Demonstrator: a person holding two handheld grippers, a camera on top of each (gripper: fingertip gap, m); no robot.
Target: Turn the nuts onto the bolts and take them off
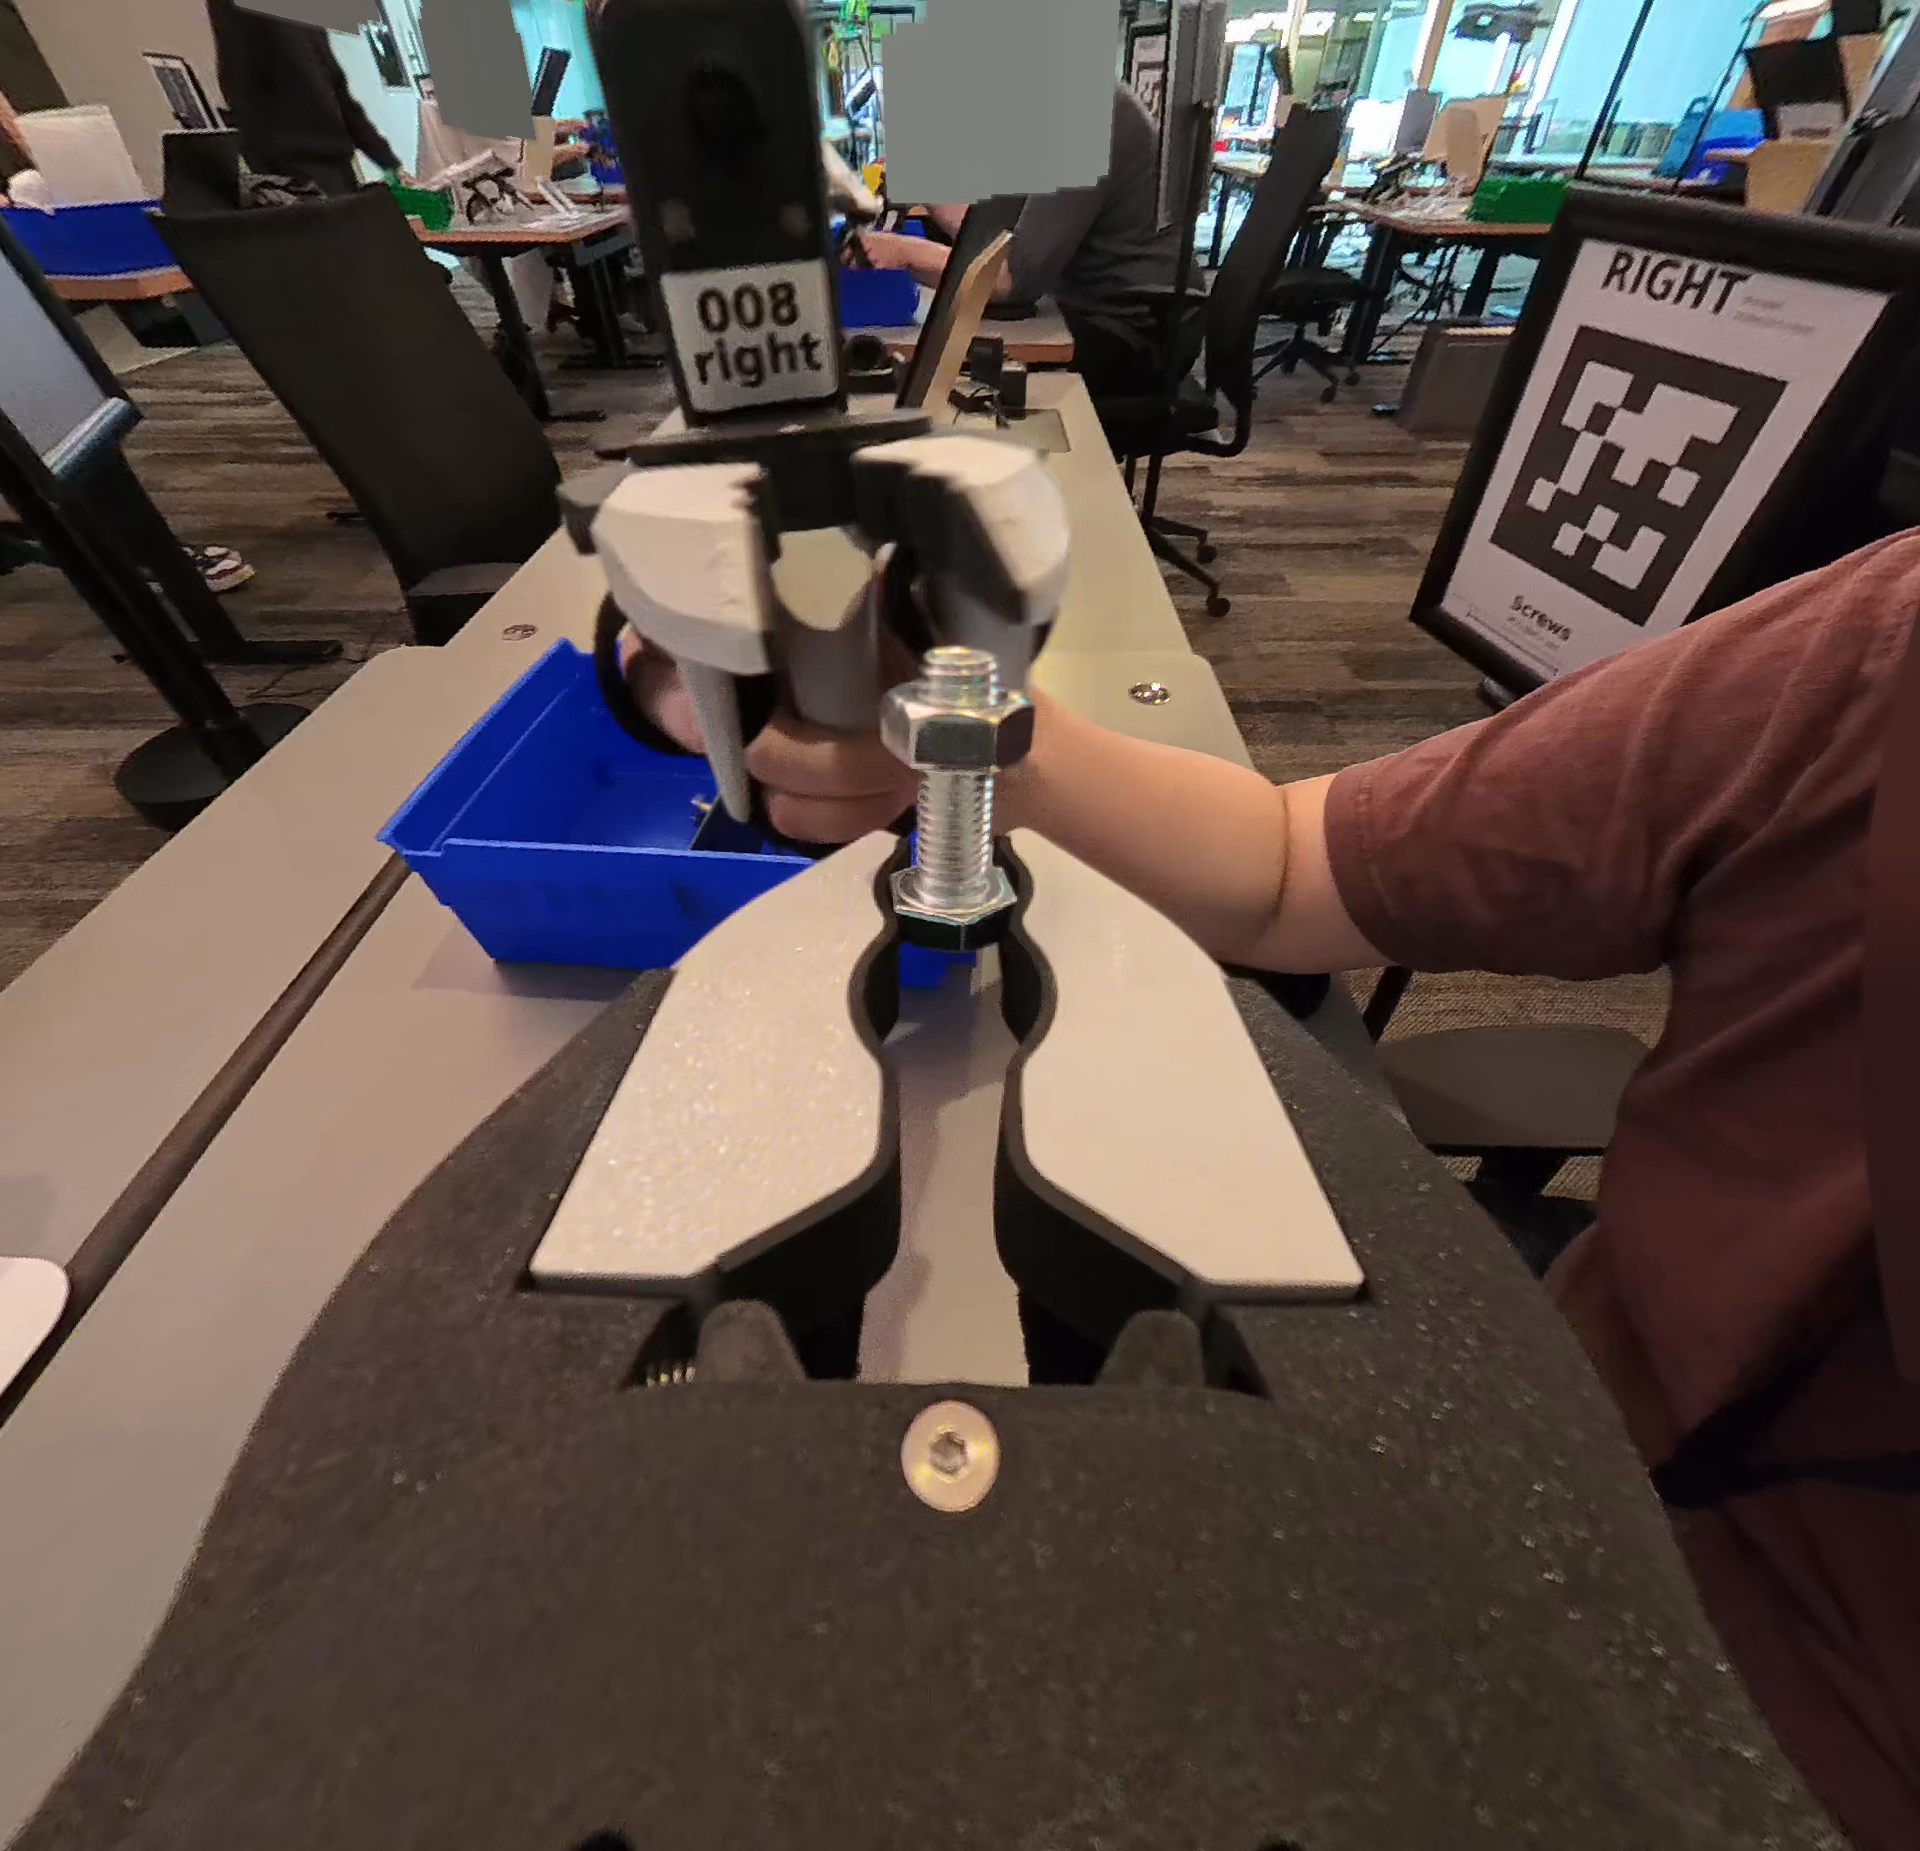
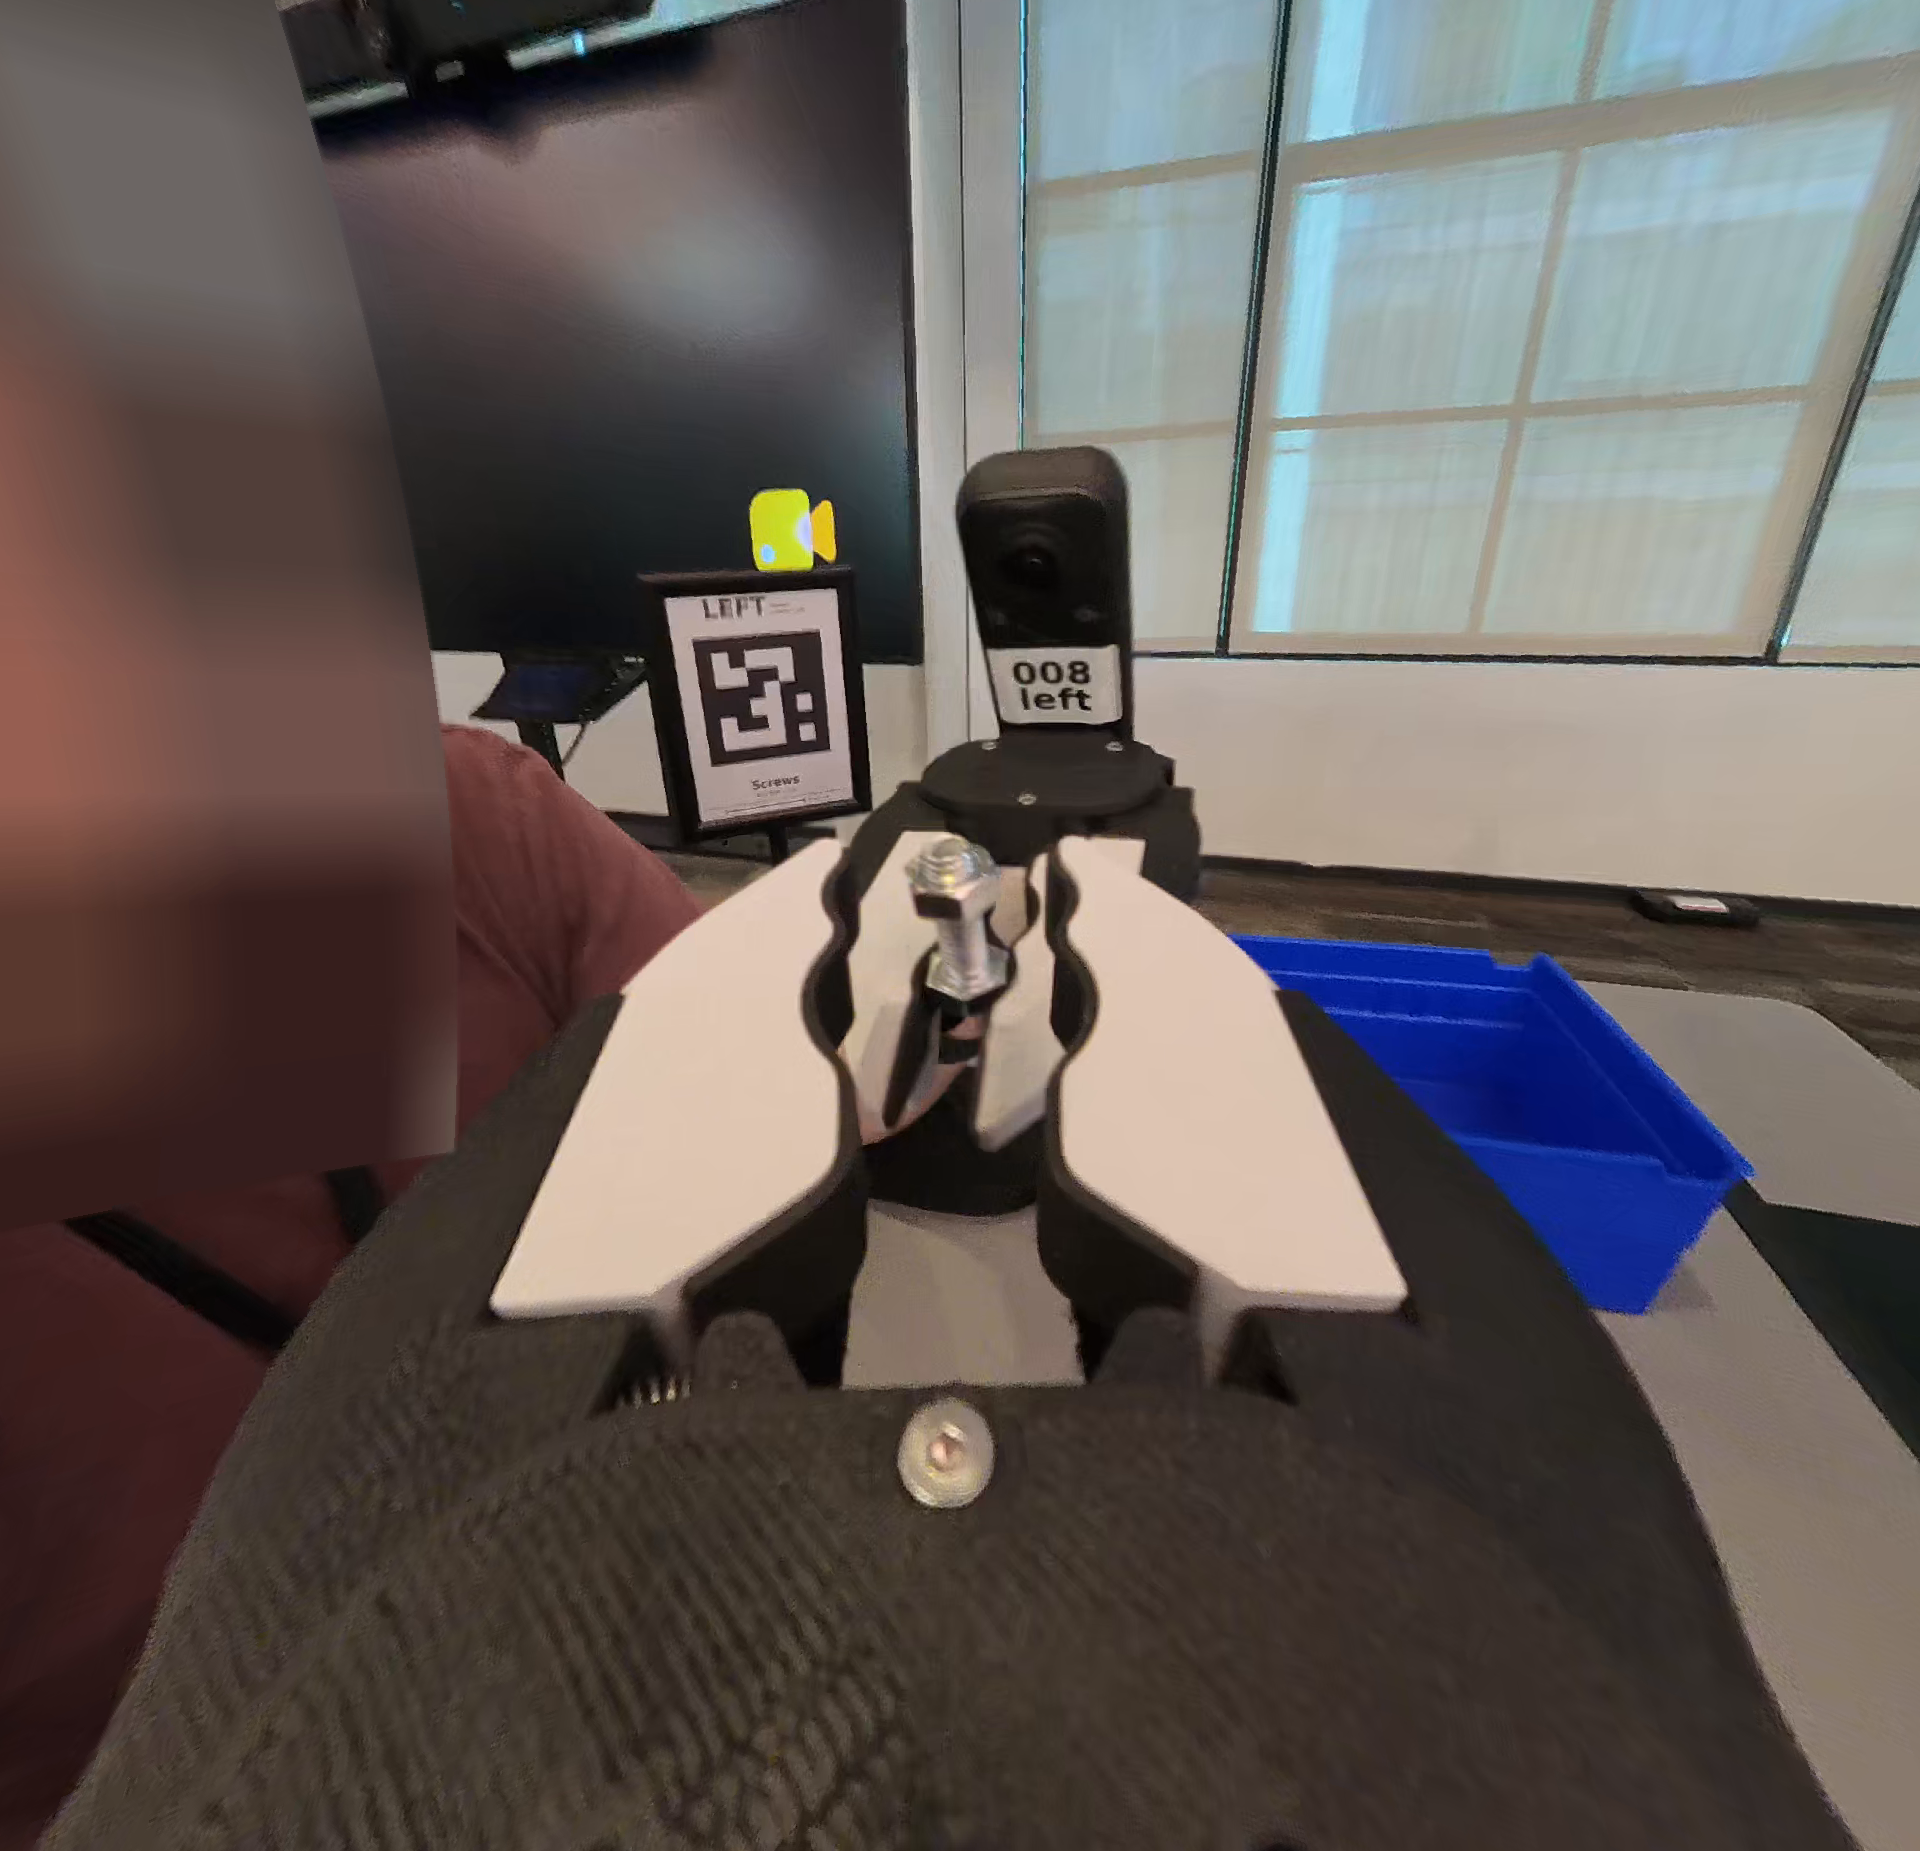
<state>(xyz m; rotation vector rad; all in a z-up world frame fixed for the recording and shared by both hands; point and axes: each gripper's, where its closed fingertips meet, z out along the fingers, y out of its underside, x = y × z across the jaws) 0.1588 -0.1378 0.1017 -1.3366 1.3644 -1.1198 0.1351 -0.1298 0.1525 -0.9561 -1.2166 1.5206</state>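
A silver bolt (image 1: 951,825) stands upright, thread end up. My left gripper (image 1: 948,902) is shut on its hex head at the bottom. A silver nut (image 1: 956,726) sits on the thread near the top. My right gripper (image 1: 904,648) faces the left one from behind the bolt, a person's hand on its handle. In the right wrist view the nut (image 2: 951,887) lies between my right gripper's (image 2: 945,866) open fingertips, with a gap on each side. The left gripper (image 2: 961,1006) shows there holding the bolt (image 2: 961,944) from below.
A blue plastic bin (image 1: 582,856) stands on the grey table (image 1: 208,1022) just beyond the grippers, and shows in the right wrist view (image 2: 1507,1074). Framed marker signs (image 1: 1652,451) (image 2: 758,700) stand at the sides. The person's arm (image 1: 1195,825) reaches in from the right. Office chairs and desks are behind. Some 5 centimetres of space lies between my two pairs of fingers.
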